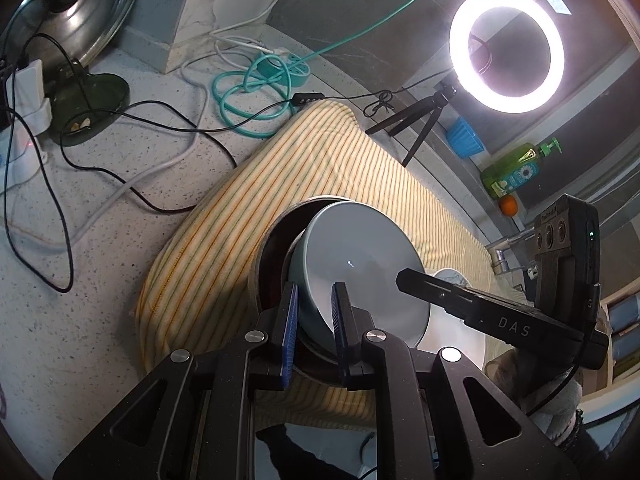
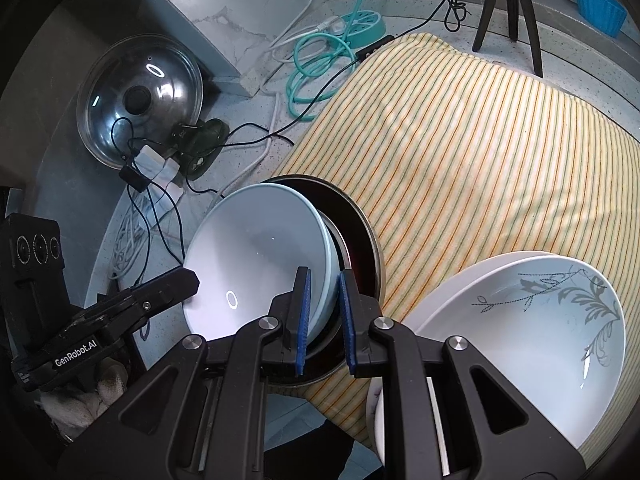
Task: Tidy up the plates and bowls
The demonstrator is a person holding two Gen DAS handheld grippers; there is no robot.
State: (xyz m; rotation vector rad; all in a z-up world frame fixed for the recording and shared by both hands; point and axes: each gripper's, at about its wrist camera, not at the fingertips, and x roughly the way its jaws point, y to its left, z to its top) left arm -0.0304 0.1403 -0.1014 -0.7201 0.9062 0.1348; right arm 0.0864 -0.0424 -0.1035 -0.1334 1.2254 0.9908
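A: While both tools work one piece, I log from my side, nearest first. Item one — left gripper (image 1: pixel 314 312), blue pads astride the rim of the grey-blue bowl (image 1: pixel 360 268), pinching it. Item two: right gripper (image 2: pixel 324 312), jaws closed on the opposite rim of that bowl.

B: Where does the bowl sit?

A: Tilted on edge inside the dark metal-rimmed pan (image 2: pixel 356 236), which rests on the striped cloth (image 2: pixel 460 152). Step in hand, by my reading: lifting the bowl out, or seating it in, I cannot tell which.

B: Next move?

A: Both tools must travel together and level, or the rim may slip from one pair of pads.

B: Surroundings?

A: Just beside the pan, the patterned white bowl (image 2: pixel 532 320) on stacked white plates — a likely collision point. Farther off: teal cable (image 2: pixel 320 64), black cords, glass lid (image 2: pixel 140 96), tripod (image 2: pixel 508 4), ring light (image 1: pixel 506 50), soap bottle (image 1: pixel 516 170).
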